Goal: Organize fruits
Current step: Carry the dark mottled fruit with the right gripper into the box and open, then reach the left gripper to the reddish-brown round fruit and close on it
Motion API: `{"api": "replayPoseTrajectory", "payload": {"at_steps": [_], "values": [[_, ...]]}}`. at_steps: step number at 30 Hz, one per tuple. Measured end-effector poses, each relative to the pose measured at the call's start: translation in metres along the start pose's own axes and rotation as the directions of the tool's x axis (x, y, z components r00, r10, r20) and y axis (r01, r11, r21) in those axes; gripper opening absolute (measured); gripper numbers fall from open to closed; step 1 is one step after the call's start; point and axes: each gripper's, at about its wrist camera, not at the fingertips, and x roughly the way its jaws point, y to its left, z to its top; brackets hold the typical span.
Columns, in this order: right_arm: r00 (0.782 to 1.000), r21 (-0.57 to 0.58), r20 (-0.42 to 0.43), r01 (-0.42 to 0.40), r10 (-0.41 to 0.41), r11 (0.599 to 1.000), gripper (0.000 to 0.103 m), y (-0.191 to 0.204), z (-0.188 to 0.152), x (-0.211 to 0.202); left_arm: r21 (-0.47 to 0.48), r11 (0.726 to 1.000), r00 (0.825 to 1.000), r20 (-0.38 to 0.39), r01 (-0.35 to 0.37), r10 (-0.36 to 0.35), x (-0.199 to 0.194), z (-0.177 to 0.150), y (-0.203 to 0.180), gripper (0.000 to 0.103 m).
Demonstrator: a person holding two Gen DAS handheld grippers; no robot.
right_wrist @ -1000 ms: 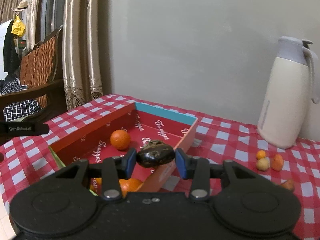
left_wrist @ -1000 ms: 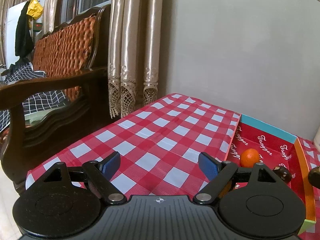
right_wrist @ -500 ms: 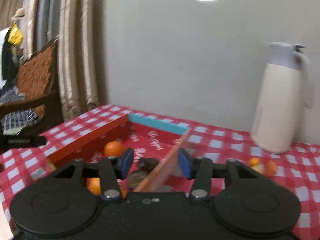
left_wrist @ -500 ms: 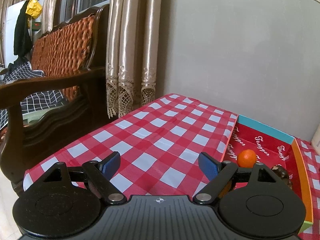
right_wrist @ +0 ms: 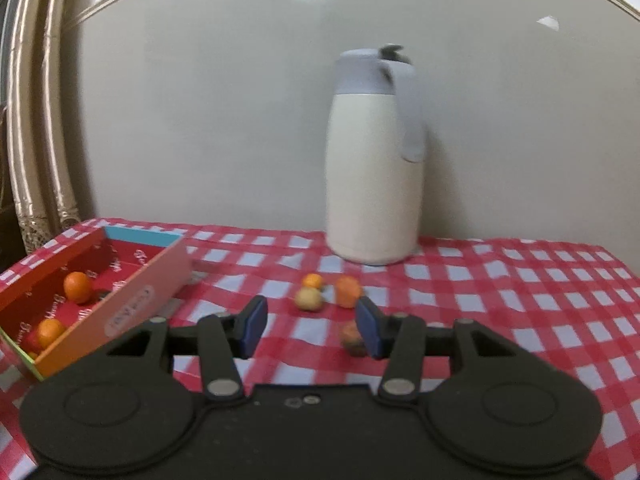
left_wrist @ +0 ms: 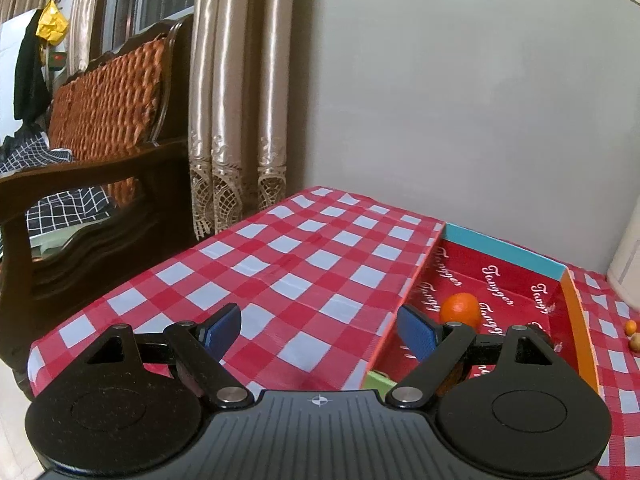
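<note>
Box near table edge, right tool agape — fruits beyond

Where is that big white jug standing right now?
In the right wrist view, the white jug stands upright on the checked tablecloth against the back wall, just behind the loose fruits and right of the red box.

The right wrist view was blurred throughout. A brownish fruit sat partly behind the right tool's finger, its kind unclear. In the box, a dark item beside an orange was unidentifiable. The left tool hid the box's near corner.
</note>
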Motion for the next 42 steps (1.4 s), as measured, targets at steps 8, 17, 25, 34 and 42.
{"api": "replayPoseTrajectory", "payload": {"at_steps": [8,17,25,34,42], "values": [[0.999,0.012,0.013,0.034,-0.034,0.999,0.048,-0.025,-0.001,-0.005,0.008,1.000,1.000,0.008,0.001,-0.001,0.004,-0.004,-0.013,0.085],[0.998,-0.027,0.017,0.056,-0.056,0.998,0.048,-0.039,-0.007,0.001,-0.001,1.000,0.999,0.028,0.025,-0.025,0.014,0.003,-0.006,0.085],[0.997,-0.012,0.003,0.080,-0.080,0.997,0.048,-0.051,-0.006,0.019,-0.095,0.994,0.999,0.026,0.045,-0.042,0.033,0.016,0.010,0.085],[0.997,-0.001,0.010,0.078,-0.078,0.997,0.048,-0.053,-0.004,0.025,0.012,0.976,0.976,0.015,0.218,-0.218,0.021,0.019,-0.056,0.085],[0.987,0.047,0.025,0.160,-0.161,0.986,0.048,-0.085,-0.006,0.011,0.125,0.943,0.951,-0.007,0.308,-0.310,0.000,0.010,-0.139,0.085]]}}
